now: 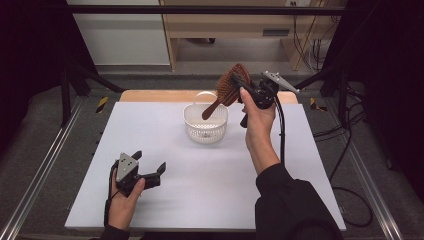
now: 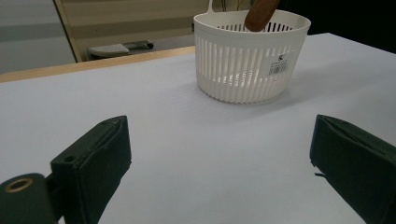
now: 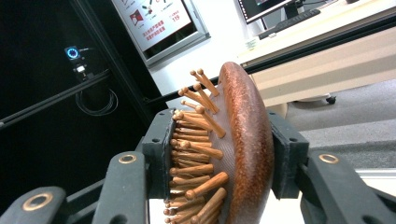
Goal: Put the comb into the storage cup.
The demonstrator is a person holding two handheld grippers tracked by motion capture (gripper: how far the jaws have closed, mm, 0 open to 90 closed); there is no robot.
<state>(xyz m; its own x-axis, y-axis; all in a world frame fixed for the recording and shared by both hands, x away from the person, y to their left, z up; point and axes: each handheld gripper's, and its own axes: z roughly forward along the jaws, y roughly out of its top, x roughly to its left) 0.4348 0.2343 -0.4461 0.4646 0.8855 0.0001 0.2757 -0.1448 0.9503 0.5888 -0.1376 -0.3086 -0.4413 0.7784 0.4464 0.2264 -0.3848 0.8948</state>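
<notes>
A brown wooden hairbrush point(image 1: 229, 89) hangs tilted above a white slotted basket point(image 1: 191, 118) at the far middle of the table, its handle tip dipping inside the rim. My right gripper point(image 1: 242, 81) is shut on the brush head; in the right gripper view the pads squeeze the hairbrush point(image 3: 233, 154) from the bristle side and the back. My left gripper point(image 1: 149, 166) rests low on the white table at the front left, open, with nothing between its jaws. In the left gripper view the basket point(image 2: 233, 70) stands ahead, with the brush handle point(image 2: 259, 14) poking into it.
The white tabletop point(image 1: 210, 170) stretches between the two hands. A wooden strip point(image 1: 150, 95) edges its far side. Black frame posts and cables point(image 1: 345, 150) lie to the right of the table.
</notes>
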